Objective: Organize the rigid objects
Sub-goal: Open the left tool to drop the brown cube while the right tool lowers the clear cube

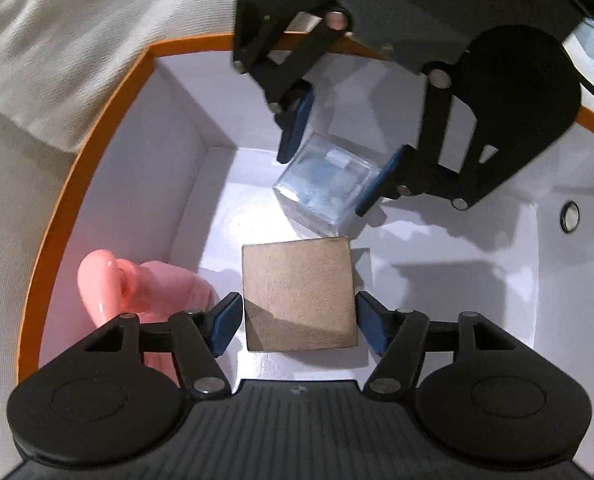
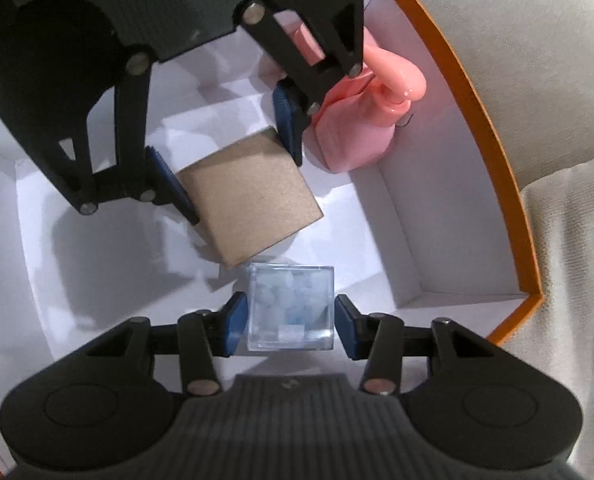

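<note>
1. Left gripper [image 1: 299, 322] points steeply down into the orange-rimmed box [image 1: 97, 152]; its blue pads flank the brown box [image 1: 299, 296], a thin gap showing on each side, so the jaws stand open around it, not clamping.
2. Brown box sits flat on the white floor, square to the pads, directly between them; by my reading it is set down and released.
3. Right gripper [image 2: 291, 326] likewise points down, its pads either side of the clear cube [image 2: 291, 308] with slivers of gap, so open and not pressing.
4. Clear cube rests on the floor just beyond the brown box, one corner almost touching its edge; whether they touch I cannot tell.
5. Pink bottle [image 1: 137, 284] stands in the corner, beside the left gripper's left finger.
6. Coming move, I judge: both grippers lift straight up, since each object lies squarely between its own pads and any sideways drift would nudge it.
</note>
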`<action>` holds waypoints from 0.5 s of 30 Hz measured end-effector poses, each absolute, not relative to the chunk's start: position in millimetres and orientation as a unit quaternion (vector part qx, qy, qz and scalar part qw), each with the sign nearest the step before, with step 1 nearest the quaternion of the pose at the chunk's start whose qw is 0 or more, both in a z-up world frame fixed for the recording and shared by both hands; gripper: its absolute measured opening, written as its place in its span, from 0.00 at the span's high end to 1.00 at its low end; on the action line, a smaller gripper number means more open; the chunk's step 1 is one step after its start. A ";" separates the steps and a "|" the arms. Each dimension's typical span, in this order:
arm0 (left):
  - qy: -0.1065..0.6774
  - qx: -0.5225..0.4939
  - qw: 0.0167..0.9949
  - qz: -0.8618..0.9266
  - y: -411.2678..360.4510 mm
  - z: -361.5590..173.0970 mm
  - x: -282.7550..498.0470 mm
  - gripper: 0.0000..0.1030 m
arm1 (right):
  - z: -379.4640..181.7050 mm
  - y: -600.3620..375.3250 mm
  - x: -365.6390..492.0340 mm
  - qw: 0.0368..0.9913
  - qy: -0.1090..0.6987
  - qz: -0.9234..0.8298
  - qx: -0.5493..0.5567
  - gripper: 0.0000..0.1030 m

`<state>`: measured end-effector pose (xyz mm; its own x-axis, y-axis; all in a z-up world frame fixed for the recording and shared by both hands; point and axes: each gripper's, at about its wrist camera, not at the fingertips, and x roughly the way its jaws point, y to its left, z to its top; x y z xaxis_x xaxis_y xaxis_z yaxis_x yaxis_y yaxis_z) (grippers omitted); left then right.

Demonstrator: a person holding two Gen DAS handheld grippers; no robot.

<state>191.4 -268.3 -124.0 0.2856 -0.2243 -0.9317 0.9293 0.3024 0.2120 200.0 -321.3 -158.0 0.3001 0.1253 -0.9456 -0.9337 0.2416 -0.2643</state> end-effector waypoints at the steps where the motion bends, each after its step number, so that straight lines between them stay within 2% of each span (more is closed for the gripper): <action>1: 0.425 0.412 0.692 -0.413 -267.6 -122.2 191.0 0.23 | -158.0 -322.0 200.1 0.660 0.433 0.399 -0.466 0.51; 4: 0.431 0.396 0.714 -0.385 -262.1 -113.3 186.3 0.18 | -154.1 -323.6 194.5 0.671 0.426 0.391 -0.464 0.47; 6: 0.447 0.378 0.728 -0.357 -257.9 -106.7 184.0 0.18 | -149.4 -325.0 188.1 0.682 0.418 0.384 -0.461 0.38; 8: 0.471 0.347 0.738 -0.335 -252.7 -100.8 182.3 0.18 | -142.2 -326.7 179.3 0.696 0.409 0.376 -0.455 0.38; 9: 0.487 0.328 0.740 -0.329 -250.6 -99.1 182.1 0.22 | -139.8 -327.7 175.6 0.703 0.404 0.371 -0.452 0.38; 10: 0.501 0.307 0.740 -0.327 -248.5 -98.3 182.5 0.29 | -137.6 -329.0 171.9 0.711 0.399 0.366 -0.448 0.39; 13: 0.526 0.265 0.741 -0.323 -245.3 -101.3 188.2 0.37 | -135.9 -329.5 160.1 0.725 0.394 0.350 -0.443 0.43; 14: 0.527 0.258 0.746 -0.316 -244.3 -102.6 189.7 0.42 | -136.2 -328.7 156.2 0.727 0.393 0.343 -0.447 0.47; 15: 0.529 0.255 0.748 -0.309 -242.7 -105.1 192.9 0.53 | -138.2 -327.3 153.0 0.727 0.391 0.333 -0.456 0.52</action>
<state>192.9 -242.7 -105.1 0.2497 -0.1929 -0.9489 0.7321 0.6790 0.0546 153.0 -327.3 -138.2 0.4721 0.1272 -0.8723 -0.8407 0.3629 -0.4020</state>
